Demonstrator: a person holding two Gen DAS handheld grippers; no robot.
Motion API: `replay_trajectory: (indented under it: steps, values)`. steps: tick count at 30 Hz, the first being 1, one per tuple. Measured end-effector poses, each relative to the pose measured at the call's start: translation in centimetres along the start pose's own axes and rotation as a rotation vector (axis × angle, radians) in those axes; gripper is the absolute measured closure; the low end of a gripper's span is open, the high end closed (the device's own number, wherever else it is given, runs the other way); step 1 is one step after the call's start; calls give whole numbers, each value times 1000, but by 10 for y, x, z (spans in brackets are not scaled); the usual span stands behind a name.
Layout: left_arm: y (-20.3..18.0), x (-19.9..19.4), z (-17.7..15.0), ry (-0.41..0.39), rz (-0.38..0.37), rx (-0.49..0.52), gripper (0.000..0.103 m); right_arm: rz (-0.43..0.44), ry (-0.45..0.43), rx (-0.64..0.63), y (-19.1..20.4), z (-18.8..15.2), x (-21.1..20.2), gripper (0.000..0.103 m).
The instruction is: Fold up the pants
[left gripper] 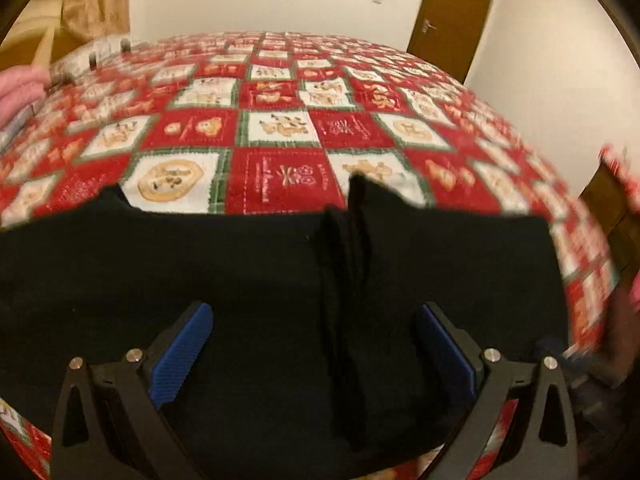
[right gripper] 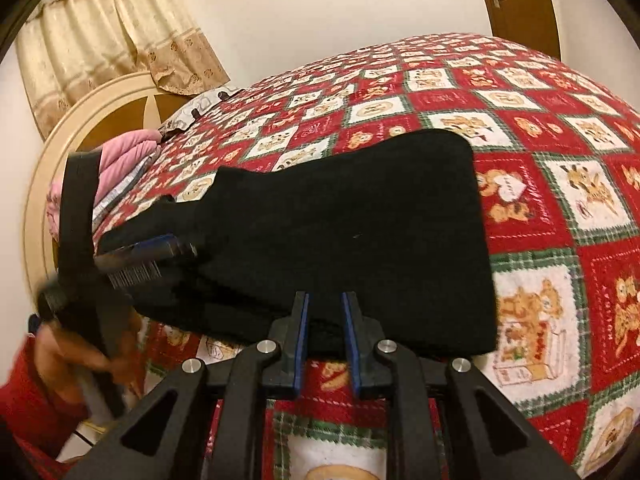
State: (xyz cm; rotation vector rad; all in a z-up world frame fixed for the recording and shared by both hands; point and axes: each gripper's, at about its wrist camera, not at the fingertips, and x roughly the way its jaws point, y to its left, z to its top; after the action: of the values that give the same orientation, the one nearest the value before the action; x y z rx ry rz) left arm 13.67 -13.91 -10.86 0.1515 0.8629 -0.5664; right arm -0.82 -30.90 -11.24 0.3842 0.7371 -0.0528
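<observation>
Two tools: left tool [left gripper: 312,344] wide over pants [right gripper: 360,232], right tool [right gripper: 326,332] nipping hem.

Beyond the black pants [right gripper: 360,220] we see open quilt [right gripper: 560,184] to the far edge and to the right. Left side is crowded: pink folded laundry [right gripper: 120,152], a patterned pillow [right gripper: 200,110] and the headboard [right gripper: 100,120] behind.

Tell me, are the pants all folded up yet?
Nearly. The black pants already lie as a compact rectangle on the quilt. The right gripper nips the near edge; the left gripper is open over a raised crease. Left: flatten that and let go.
</observation>
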Motion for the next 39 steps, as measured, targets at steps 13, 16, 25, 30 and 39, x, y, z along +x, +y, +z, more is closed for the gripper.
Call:
replay_trajectory:
  steps: [13,16,25,30,39]
  values:
    - [-5,-23,-27,-20,38,33,3,-125,-159,44,-41,66,-4,85]
    - [0,-26,-32,-10,48,31,3,-136,-29,51,-53,68,41,85]
    - [0,-27,-37,-6,62,32,2,-111,-73,27,-55,70,41,79]
    - [3,-32,-38,-1,57,35,2,-83,-177,45,-33,70,10,77]
    - [9,-52,-32,-76,99,76,2,-43,-60,-75,19,31,32,75]
